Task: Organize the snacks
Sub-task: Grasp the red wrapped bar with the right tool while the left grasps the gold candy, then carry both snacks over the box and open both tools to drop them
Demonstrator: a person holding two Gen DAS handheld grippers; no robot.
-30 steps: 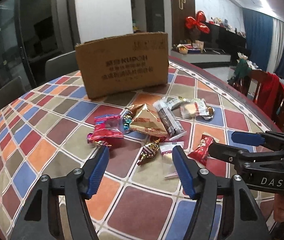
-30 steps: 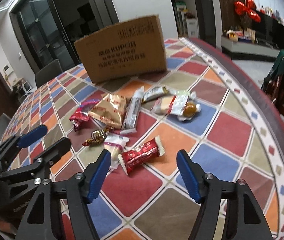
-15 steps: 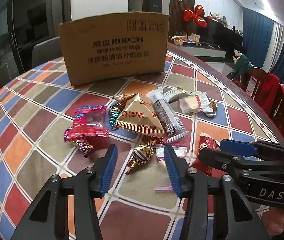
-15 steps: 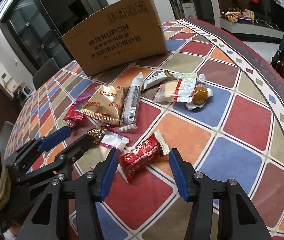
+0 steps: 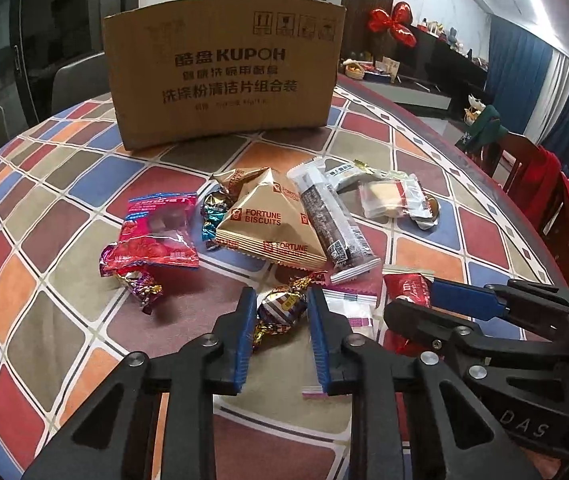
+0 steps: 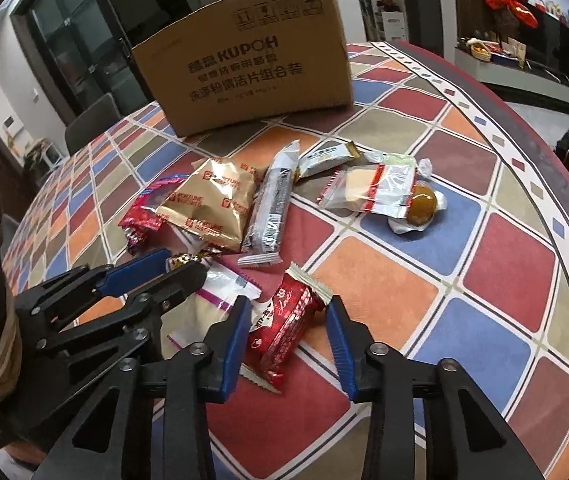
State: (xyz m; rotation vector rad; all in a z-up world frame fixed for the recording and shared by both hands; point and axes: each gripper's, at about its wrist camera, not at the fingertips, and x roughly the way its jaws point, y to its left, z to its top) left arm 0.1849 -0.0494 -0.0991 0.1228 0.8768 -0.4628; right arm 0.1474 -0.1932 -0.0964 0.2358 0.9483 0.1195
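Note:
Loose snacks lie on a checked tablecloth (image 5: 44, 280) in front of a cardboard box (image 5: 224, 76) (image 6: 244, 68). My left gripper (image 5: 280, 300) is closing, and its blue pads press on both sides of a foil-wrapped candy (image 5: 282, 308) resting on the cloth. My right gripper (image 6: 288, 304) is also closing around a red packet (image 6: 284, 320). Its left pad touches the packet while the right pad stands a little apart from it. In each wrist view the other gripper shows from the side, the right gripper (image 5: 410, 298) and the left gripper (image 6: 184, 262).
Between the grippers and the box lie a gold Fortune Biscuits pack (image 5: 272, 224), a dark bar (image 5: 332, 224), a red pouch (image 5: 156, 232), a clear-wrapped pastry (image 6: 376, 192) and a clear bag with a purple stripe (image 6: 224, 284). The round table's edge (image 6: 556, 160) curves on the right, near a chair with red cloth (image 5: 540, 200).
Both grippers came down and forward to the snacks with their jaws narrowing. The left now brackets the foil candy and the right brackets the red packet.

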